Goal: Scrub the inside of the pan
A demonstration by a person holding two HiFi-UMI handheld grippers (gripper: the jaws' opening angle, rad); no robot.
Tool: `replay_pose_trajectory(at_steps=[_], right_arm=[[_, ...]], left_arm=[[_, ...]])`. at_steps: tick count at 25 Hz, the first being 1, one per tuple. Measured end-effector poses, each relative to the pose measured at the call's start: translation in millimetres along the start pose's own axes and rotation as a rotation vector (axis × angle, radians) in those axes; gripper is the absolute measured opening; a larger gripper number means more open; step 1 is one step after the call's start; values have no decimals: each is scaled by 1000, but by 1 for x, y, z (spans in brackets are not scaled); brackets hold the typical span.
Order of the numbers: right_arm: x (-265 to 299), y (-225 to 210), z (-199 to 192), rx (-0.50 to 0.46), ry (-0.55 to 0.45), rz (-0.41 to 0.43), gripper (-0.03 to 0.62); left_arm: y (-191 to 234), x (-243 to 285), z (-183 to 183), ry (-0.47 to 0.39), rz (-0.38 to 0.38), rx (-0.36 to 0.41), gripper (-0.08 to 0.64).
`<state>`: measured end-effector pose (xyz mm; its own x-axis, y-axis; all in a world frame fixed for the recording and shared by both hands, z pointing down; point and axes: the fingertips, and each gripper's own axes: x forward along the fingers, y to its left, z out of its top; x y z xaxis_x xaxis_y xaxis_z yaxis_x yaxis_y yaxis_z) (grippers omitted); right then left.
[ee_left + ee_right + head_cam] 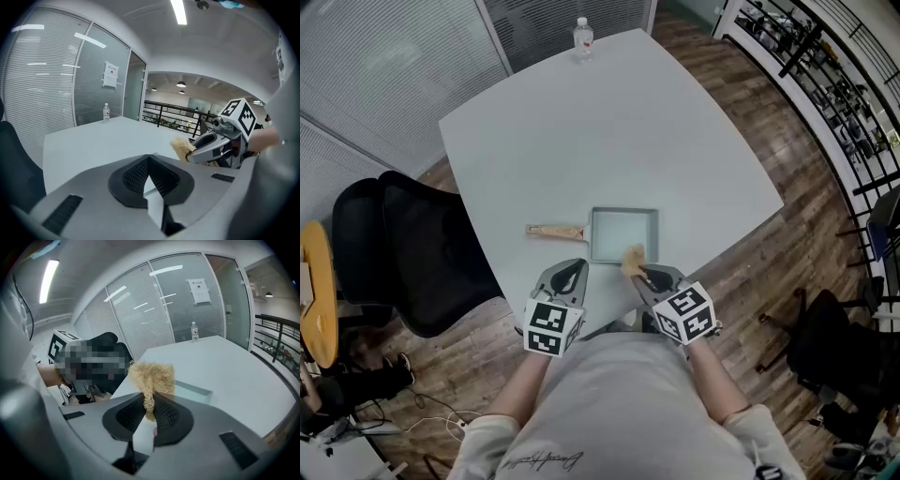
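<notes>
- The square grey metal pan [624,234] lies on the white table [581,141], in the lower middle of the head view. Its wooden handle [553,231] points to the left of the frame.
- I think the pan is stiff and a bit heavy. Its smooth floor may let it slide when I rub it, so the handle looks like the best place to hold it.
- The tan, stringy scrubber [151,378] looks soft and light. It will squash and bend, so it needs a tight pinch.
- My right gripper [643,274] pinches the scrubber. The jaws squeeze its lower end, and the fluffy part sticks out past the tips.
- The right gripper tips down over the pan's near right edge. I cannot tell if the scrubber touches the pan.
- My left gripper [570,272] has its jaws pressed together with nothing between them.
- The left gripper tips down too, just below the spot where the handle meets the pan. It does not hold the handle.
- Both my arms are bent and close to my body, at the bottom of the frame.
</notes>
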<state>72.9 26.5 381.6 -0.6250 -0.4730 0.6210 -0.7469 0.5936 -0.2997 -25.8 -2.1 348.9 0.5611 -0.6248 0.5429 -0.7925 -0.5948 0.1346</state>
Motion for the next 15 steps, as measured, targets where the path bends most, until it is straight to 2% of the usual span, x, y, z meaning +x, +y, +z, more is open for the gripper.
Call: replay_pose_trajectory(at_steps=[6,15], right_arm=[[1,5,1,-29,-3,-4,54],[1,8,4,-22,-23,-1,54]], left_arm=[[-2,-2,1,-8,-1,12,10],[-1,-3,3,-33,-7,5,10]])
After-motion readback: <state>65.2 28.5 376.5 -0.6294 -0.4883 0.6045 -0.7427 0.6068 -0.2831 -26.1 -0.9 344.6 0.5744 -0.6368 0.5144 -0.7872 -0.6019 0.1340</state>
